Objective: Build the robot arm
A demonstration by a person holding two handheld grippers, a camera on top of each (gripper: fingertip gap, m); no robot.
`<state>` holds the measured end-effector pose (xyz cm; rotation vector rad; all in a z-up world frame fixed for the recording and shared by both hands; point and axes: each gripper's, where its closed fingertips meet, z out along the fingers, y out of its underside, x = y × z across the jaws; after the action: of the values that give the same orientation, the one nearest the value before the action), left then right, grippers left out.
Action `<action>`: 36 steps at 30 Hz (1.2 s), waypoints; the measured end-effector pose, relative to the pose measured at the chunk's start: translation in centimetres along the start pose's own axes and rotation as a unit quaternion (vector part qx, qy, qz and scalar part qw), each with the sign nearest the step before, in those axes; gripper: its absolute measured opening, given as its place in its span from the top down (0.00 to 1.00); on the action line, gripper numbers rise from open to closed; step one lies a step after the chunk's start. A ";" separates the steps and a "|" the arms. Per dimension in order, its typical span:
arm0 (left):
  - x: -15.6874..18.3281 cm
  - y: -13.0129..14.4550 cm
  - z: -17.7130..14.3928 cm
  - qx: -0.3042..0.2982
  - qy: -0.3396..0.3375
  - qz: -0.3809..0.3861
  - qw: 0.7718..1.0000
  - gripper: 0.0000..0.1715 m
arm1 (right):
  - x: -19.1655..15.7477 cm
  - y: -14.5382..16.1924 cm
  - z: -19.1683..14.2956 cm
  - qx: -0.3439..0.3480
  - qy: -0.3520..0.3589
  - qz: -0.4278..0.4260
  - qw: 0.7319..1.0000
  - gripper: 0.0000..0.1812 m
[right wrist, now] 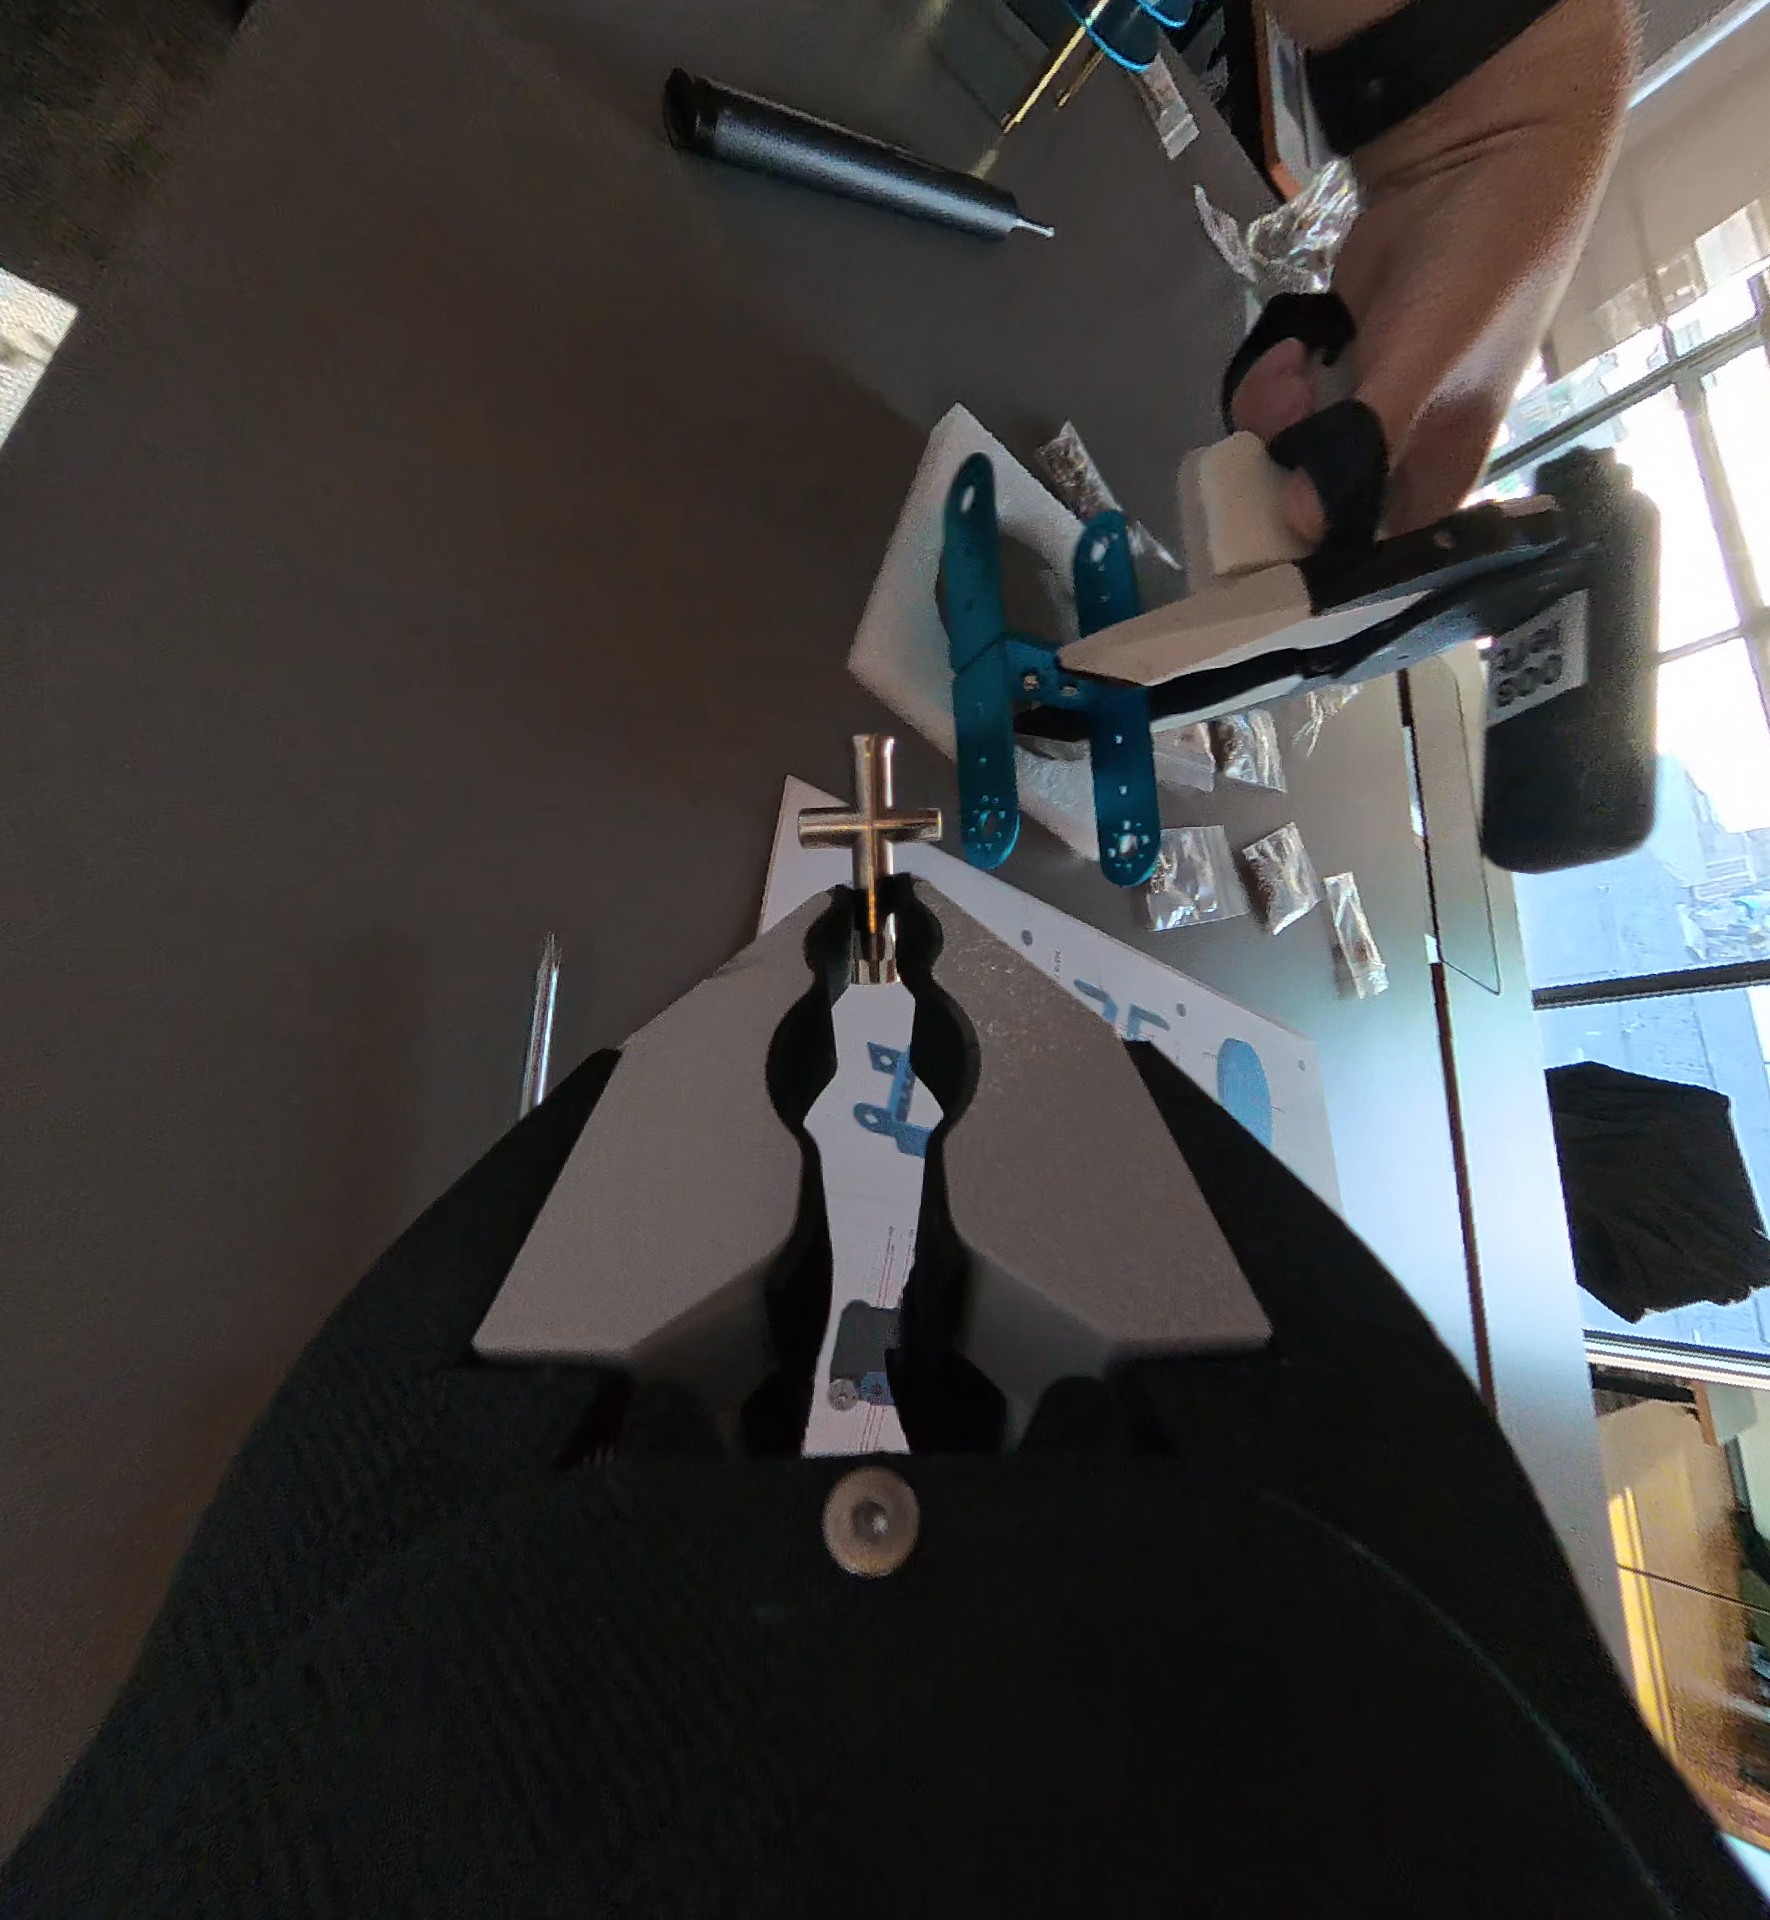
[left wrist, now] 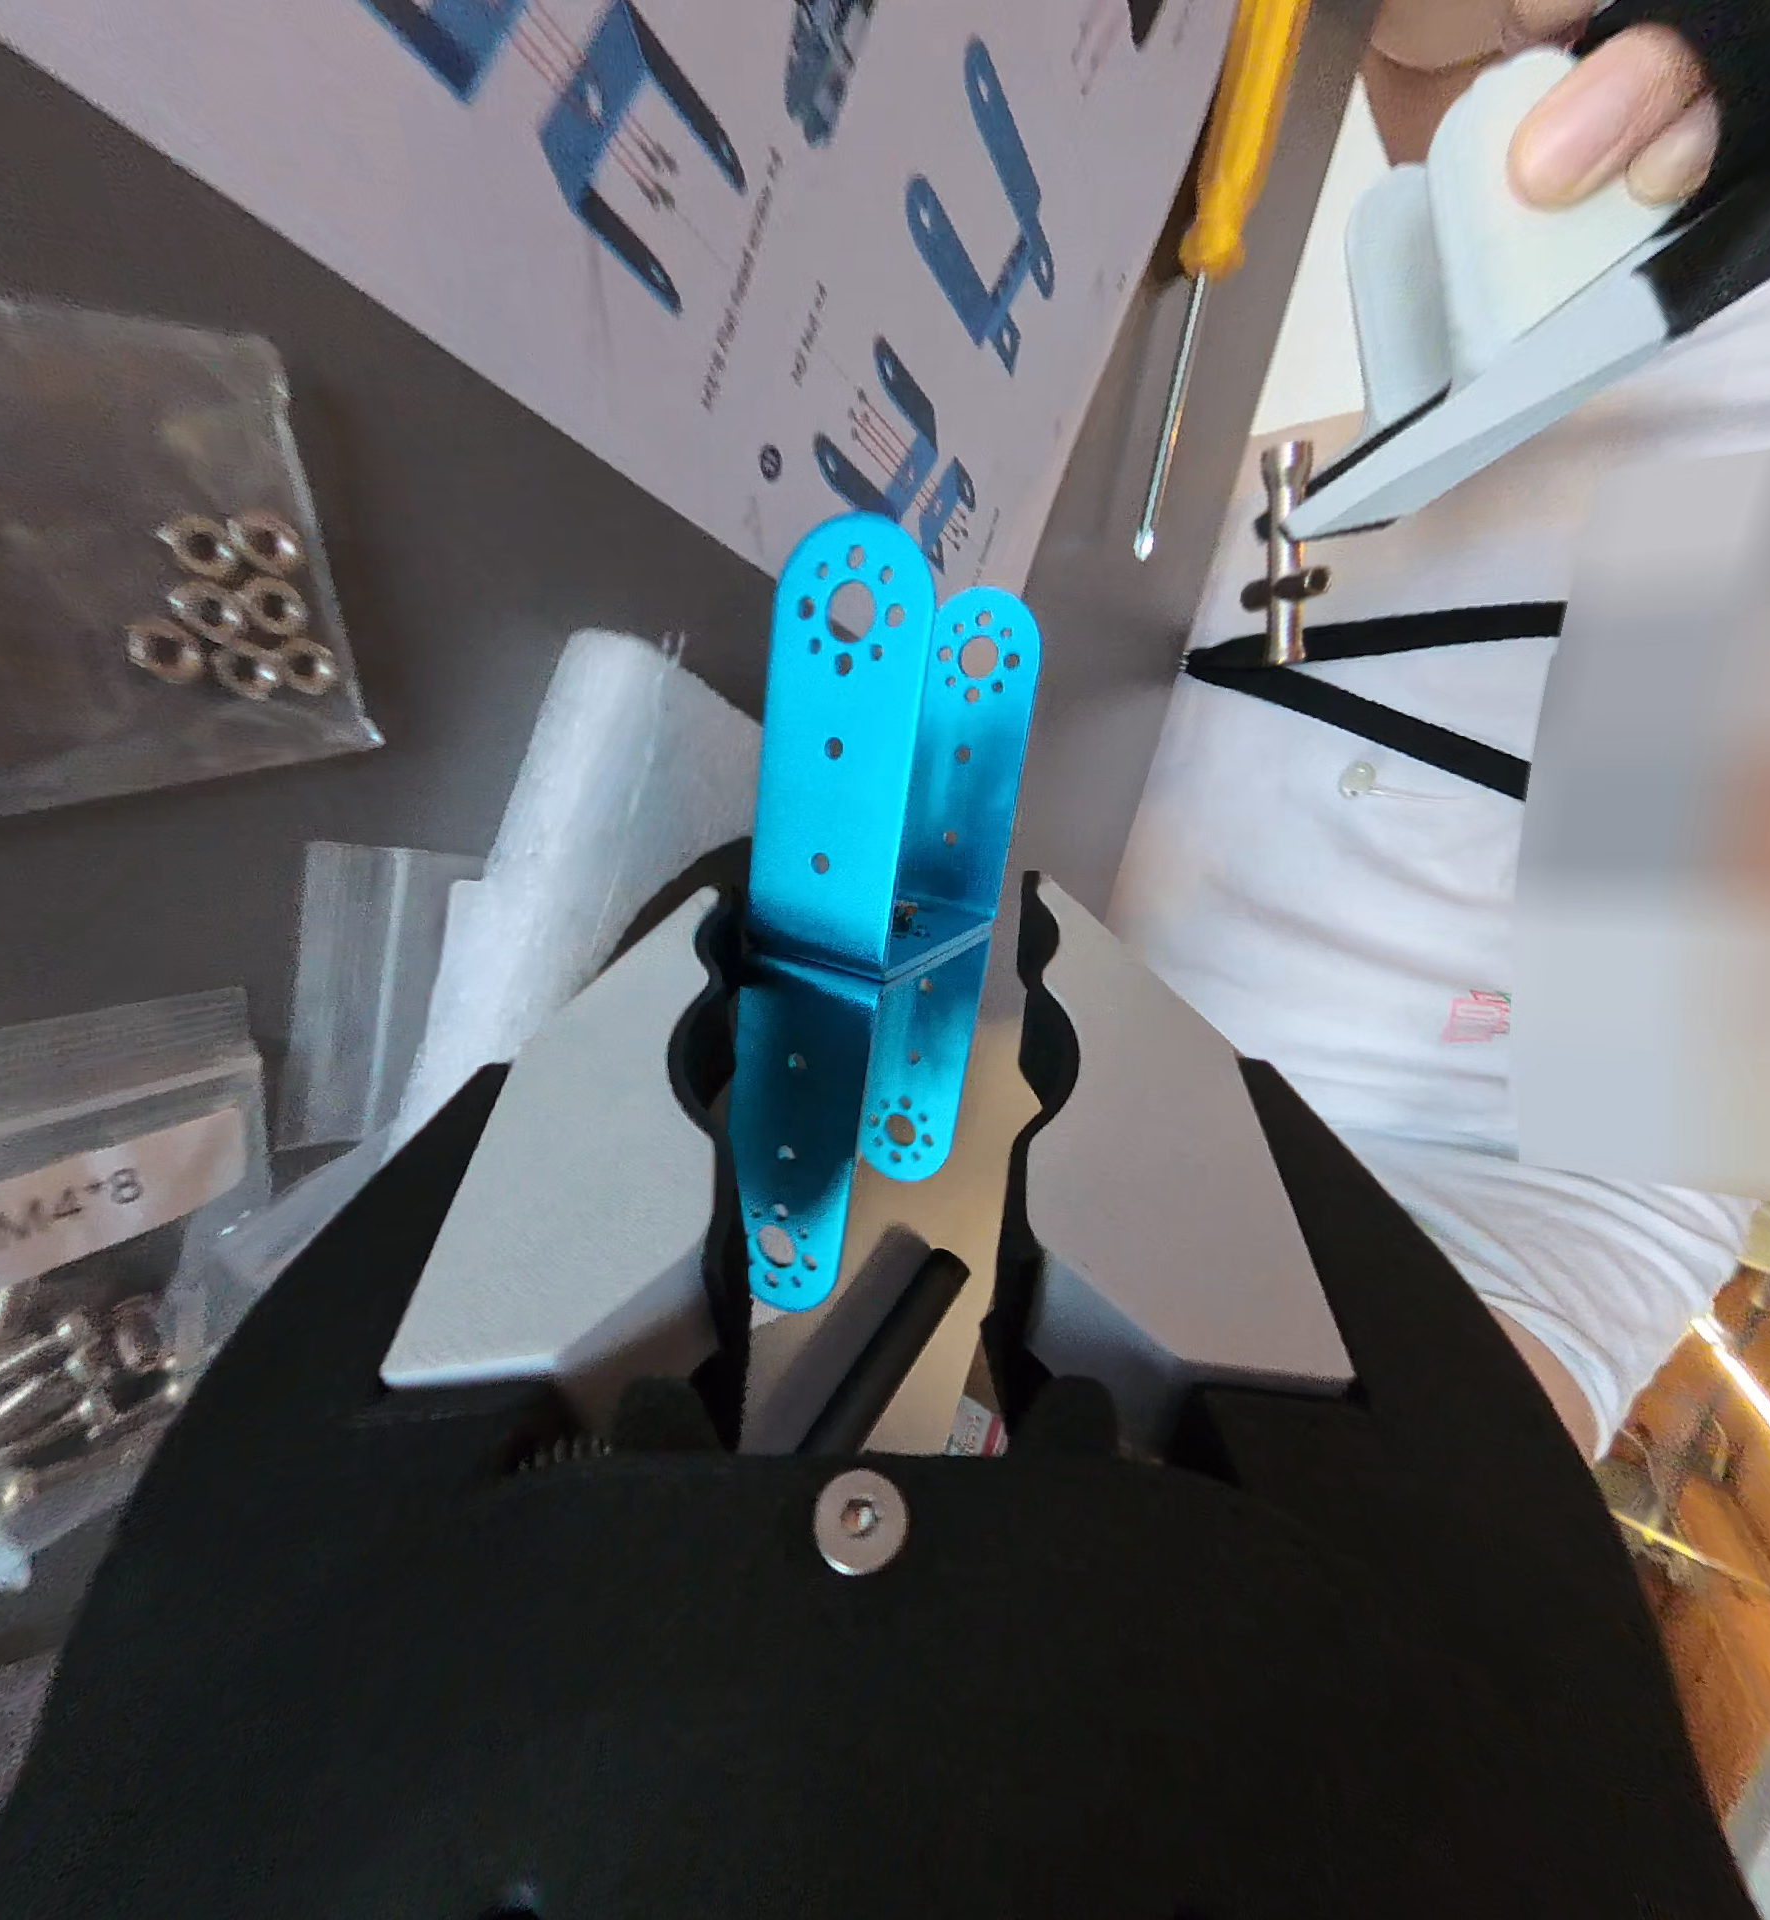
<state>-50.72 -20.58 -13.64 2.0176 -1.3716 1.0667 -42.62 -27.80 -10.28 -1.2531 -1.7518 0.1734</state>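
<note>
My left gripper (left wrist: 873, 904) is shut on the joined middle of a blue metal bracket assembly (left wrist: 839, 748). It is two perforated U-brackets set back to back, one pair of arms pointing away from me and one pair back between the fingers. My right gripper (right wrist: 873, 920) is shut on the lower stem of a small silver cross-shaped wrench (right wrist: 870, 826). In the right wrist view the left gripper (right wrist: 1068, 665) holds the blue bracket (right wrist: 985, 665) just right of the wrench, apart from it. In the left wrist view the right gripper (left wrist: 1307, 509) and the wrench (left wrist: 1286, 566) are at the upper right.
On the dark table lie a printed instruction sheet (left wrist: 569, 260), a yellow-handled screwdriver (left wrist: 1224, 135), a bag of nuts (left wrist: 226, 613), a bag of screws (left wrist: 50, 1351) and white foam (left wrist: 590, 810). A black electric screwdriver (right wrist: 839, 156) and several small hardware bags (right wrist: 1224, 873) also lie there. To reach the black electric screwdriver (right wrist: 839, 156) in a straight line is about 20 cm for my left fingers, about 25 cm for my right. It is also in sight in the left wrist view (left wrist: 872, 1392).
</note>
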 end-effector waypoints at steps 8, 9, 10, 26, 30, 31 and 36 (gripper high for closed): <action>-0.6 -0.3 -2.0 0.026 -0.107 -0.009 0.994 0.68 | -0.4 -0.1 -0.6 0.026 0.002 0.008 1.000 0.97; -0.4 -0.4 -2.3 0.042 -0.109 -0.007 0.993 0.69 | -0.2 -0.2 -0.7 0.029 0.004 0.014 0.999 0.97; -0.2 -0.5 -2.7 0.062 -0.112 -0.003 0.992 0.69 | 0.1 -0.1 -0.8 0.031 0.009 0.019 0.999 0.97; 9.6 -3.1 3.4 0.552 -0.066 0.104 0.825 0.86 | 3.0 -1.4 1.7 0.045 0.065 -0.097 0.992 0.97; 8.7 -2.3 2.7 0.564 -0.108 0.117 0.810 0.95 | 3.3 -2.1 2.7 0.044 0.056 -0.098 0.993 0.97; 8.6 -1.9 2.4 0.565 -0.111 0.117 0.810 0.96 | 3.4 -2.4 2.9 0.050 0.055 -0.102 0.992 0.97; 10.6 0.1 1.1 0.581 -0.001 0.128 0.803 0.96 | 4.1 -5.4 2.2 0.159 0.020 -0.020 0.987 0.84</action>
<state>-48.30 -27.32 -5.69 2.5887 -1.0512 2.4637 -47.98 -26.21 -5.81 -0.9823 -1.6379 0.3875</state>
